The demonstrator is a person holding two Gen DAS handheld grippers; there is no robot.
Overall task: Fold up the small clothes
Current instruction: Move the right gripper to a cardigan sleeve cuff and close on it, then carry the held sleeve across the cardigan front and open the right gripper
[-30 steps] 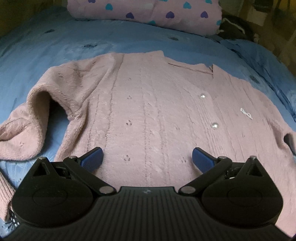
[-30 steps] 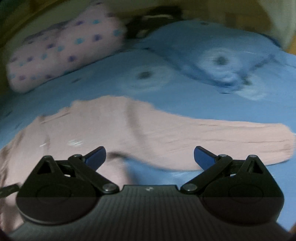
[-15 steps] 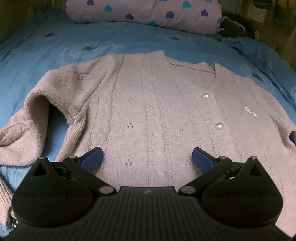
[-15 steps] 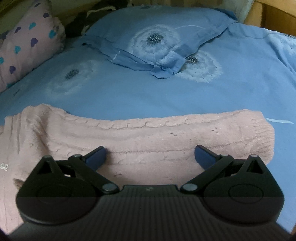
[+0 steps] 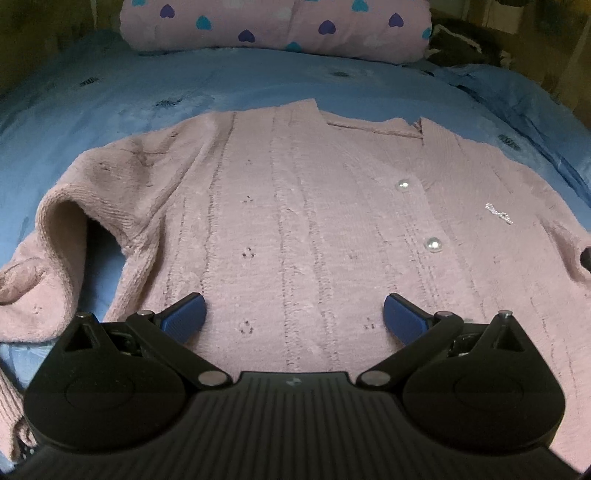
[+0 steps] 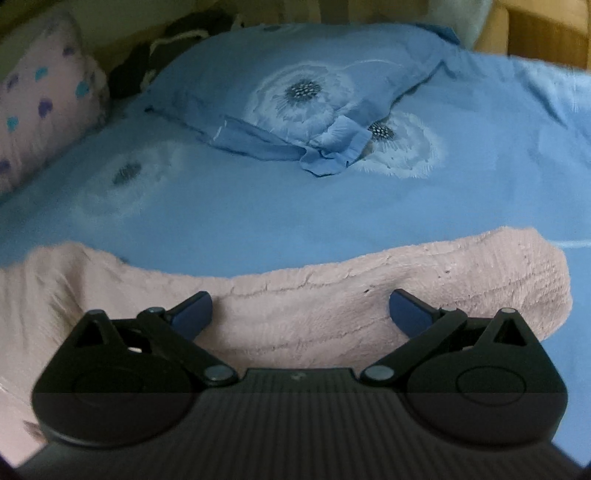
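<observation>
While your right gripper (image 6: 298, 308) has swung off the blurred sweep it was in a second ago and steadied over the outstretched sleeve (image 6: 424, 284), your left gripper (image 5: 293, 315) has hardly moved: it still hangs above the lower front of the pink cardigan (image 5: 295, 221), only a little nearer than before. The cardigan lies face up and spread flat on the blue bedsheet (image 5: 184, 85), neckline pointing toward the heart-print pillow (image 5: 277, 26), its two pearly buttons (image 5: 433, 243) and small silver logo (image 5: 499, 214) off to the cardigan's right half. Both pairs of fingers stand wide apart and hold nothing. In your right view the sleeve runs sideways across the sheet, cuff end farthest from the cardigan's body, and the blue fingertips (image 6: 192, 308) sit over its middle, though I cannot tell whether they touch the knit. The other sleeve (image 5: 44, 266) is bunched and arched up beside the cardigan's opposite edge, not laid flat. So no fold has been made yet; what has changed is that your right hand looks lined up for a first grasp. My judgement is that the straight sleeve is the sensible start: close on it near the cuff and carry it across the cardigan's chest. The thick fuzzy knit may slip or drag the body along, so pinch deep.
</observation>
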